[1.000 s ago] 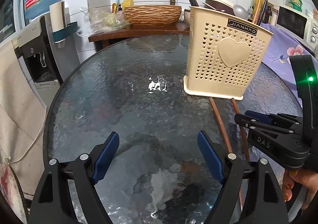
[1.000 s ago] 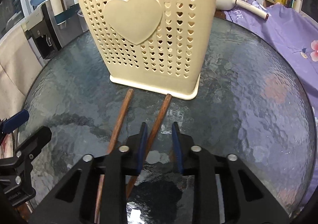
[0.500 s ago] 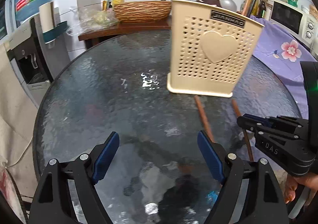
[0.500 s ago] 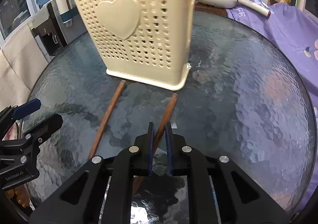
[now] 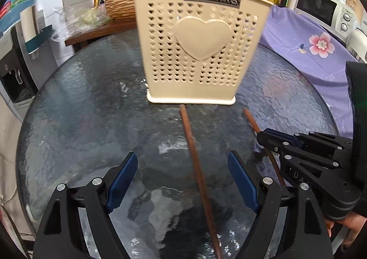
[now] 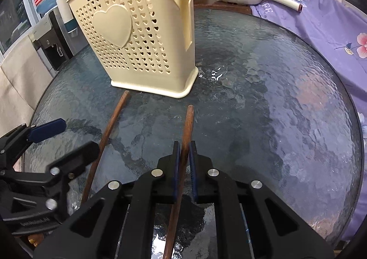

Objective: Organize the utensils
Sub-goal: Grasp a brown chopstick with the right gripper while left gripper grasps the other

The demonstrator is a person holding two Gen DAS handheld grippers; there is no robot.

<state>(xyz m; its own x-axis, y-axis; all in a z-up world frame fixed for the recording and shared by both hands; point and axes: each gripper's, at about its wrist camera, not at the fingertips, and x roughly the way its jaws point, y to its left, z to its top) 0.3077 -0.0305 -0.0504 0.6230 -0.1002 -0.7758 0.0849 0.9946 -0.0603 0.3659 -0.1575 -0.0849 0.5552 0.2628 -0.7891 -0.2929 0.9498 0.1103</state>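
You are gripping one wooden chopstick (image 6: 186, 135) in the right claw (image 6: 183, 164), its blue pads clenched on the shaft partway along, with the far tip pointing at the foot of the cream utensil holder (image 6: 137, 36). The holder is standing upright on the glass surface (image 6: 275, 109), and other utensils are already poking out of its top. To do this lift well, raise the stick evenly so the long free end is not dragging on the glass, tip it toward vertical, and carry it above the holder's rim before letting it drop in. A grip this far from the middle may let the stick pivot, so be moving slowly.

The second chopstick (image 5: 195, 167) is lying flat between the wide-open pads of your left claw (image 5: 183, 181), untouched; be lowering straight onto it and squeezing near its middle.

Compared with a second ago, the right claw's pads, then parted around the stick, are now pressing on it. The left claw has swung across so the loose chopstick, formerly outside its right pad, is now centred between the pads, and the holder is looming closer.
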